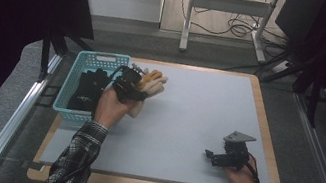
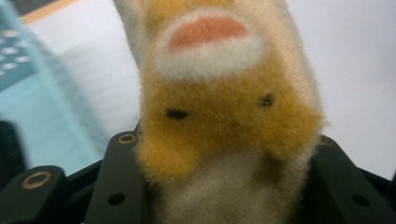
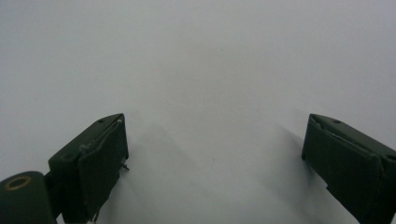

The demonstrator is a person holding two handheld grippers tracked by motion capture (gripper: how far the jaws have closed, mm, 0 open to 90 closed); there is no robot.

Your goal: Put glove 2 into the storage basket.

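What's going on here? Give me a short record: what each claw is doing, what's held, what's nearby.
left claw: shut on a fuzzy yellow-and-cream soft toy, held by the basket's right edge
soft toy close up: gripped between the two black jaws
right claw: open, nothing between the jaws, over the bare grey mat
basket: turquoise, at the table's left edge, dark items inside

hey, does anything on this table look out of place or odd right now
Nothing looks spilled or damaged. The fuzzy yellow-and-cream glove hangs from the left hand-held gripper beside the teal basket, where dark gloves lie inside. The right hand-held gripper rests open on the grey mat.
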